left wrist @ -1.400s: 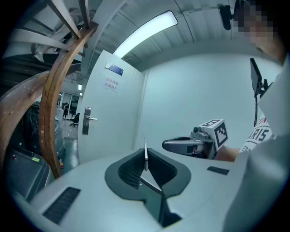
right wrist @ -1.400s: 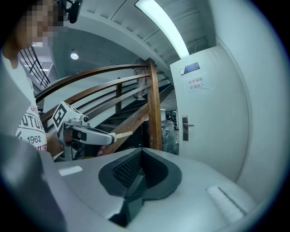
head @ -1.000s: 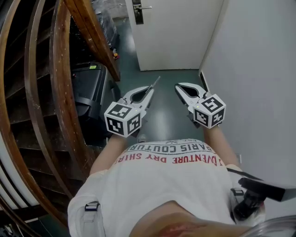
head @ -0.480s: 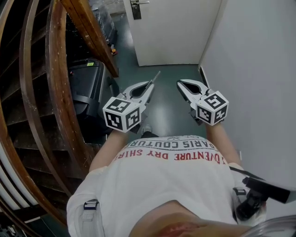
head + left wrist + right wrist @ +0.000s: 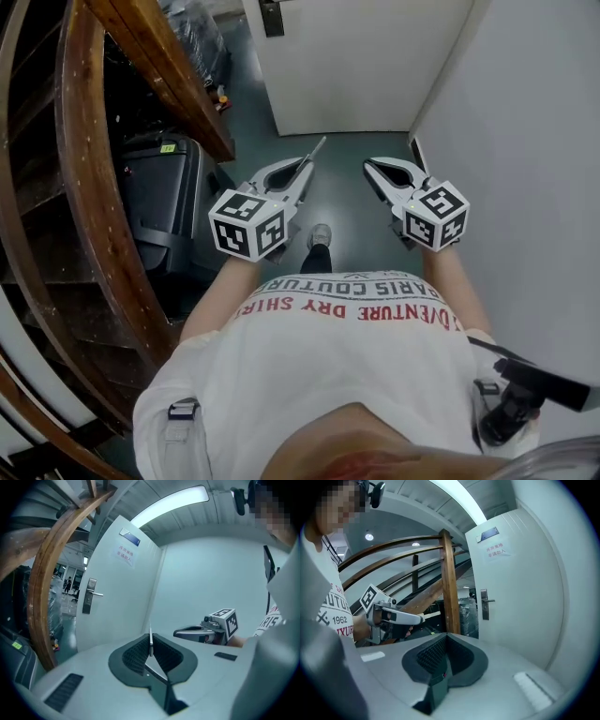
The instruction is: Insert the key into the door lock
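Observation:
A thin metal key stands pinched between the pads of my left gripper, its blade sticking out past the tips. In the head view the key points toward the white door. My left gripper is shut on it. The door's dark lock plate with lever handle is ahead and left of the key, still well apart from it; the lock plate shows at the head view's top edge. My right gripper is shut and holds nothing; its jaws meet in front of the lock plate.
A curved wooden stair rail and stringer run along the left. A black machine stands under the stairs. A plain white wall closes the right side. A narrow strip of dark green floor leads to the door.
Both grippers have moved forward along the corridor toward the door, side by side. The person has stepped forward; a shoe now shows below the grippers. Neither gripper's jaws have changed.

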Demonstrator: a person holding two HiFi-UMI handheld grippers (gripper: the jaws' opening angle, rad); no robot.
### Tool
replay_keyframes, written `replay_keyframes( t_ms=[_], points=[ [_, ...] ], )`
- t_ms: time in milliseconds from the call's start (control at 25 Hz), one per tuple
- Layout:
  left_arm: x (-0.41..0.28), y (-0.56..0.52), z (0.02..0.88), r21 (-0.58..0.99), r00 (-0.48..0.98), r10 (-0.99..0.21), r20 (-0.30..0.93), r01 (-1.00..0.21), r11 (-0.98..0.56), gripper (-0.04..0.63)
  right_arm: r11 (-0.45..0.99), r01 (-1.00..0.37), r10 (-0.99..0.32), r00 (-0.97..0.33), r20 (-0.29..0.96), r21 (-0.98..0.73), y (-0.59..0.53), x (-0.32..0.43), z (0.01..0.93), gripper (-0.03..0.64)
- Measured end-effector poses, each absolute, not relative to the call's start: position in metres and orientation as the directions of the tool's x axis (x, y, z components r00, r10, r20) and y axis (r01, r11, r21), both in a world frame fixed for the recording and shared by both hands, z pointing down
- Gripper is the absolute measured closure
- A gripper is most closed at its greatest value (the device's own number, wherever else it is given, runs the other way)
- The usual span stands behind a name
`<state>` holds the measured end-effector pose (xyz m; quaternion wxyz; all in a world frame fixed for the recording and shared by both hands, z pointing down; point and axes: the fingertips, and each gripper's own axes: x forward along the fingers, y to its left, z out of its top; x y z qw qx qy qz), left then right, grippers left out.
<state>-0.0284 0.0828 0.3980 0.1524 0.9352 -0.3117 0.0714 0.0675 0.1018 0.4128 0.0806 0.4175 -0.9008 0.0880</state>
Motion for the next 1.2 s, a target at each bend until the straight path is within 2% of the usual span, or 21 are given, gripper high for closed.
replay_keyframes(
  t_ms=[240,400,640,840,1080,1200],
  points=[
    [-0.026,-0.104,0.398,0.292,0.777,-0.574,0.259,-0.630,-0.720,0.572,0.649,-0.756,-0.719,-0.646,0.258,-0.085,-0.078,0.078,0.406,0.617],
    [-0.026,-0.198,0.380,0.283,0.777,-0.564,0.281,-0.628,-0.725,0.572,0.683,-0.730,-0.710,-0.660,0.245,0.013,-0.176,0.075,0.371,0.615],
    [-0.029,-0.279,0.371,0.253,0.760,-0.596,0.258,-0.649,-0.718,0.572,0.687,-0.723,-0.723,-0.669,0.174,0.071,-0.258,0.077,0.346,0.614],
    [-0.029,-0.307,0.404,0.232,0.743,-0.612,0.271,-0.667,-0.708,0.572,0.705,-0.709,-0.702,-0.693,0.162,0.026,-0.274,0.074,0.397,0.610],
    [-0.037,-0.378,0.390,0.286,0.714,-0.644,0.275,-0.700,-0.654,0.572,0.769,-0.639,-0.617,-0.732,0.288,0.026,-0.353,0.059,0.403,0.584],
    [-0.033,-0.414,0.394,0.300,0.697,-0.652,0.297,-0.717,-0.630,0.572,0.768,-0.640,-0.620,-0.732,0.281,0.027,-0.406,0.065,0.396,0.555]
  ],
)
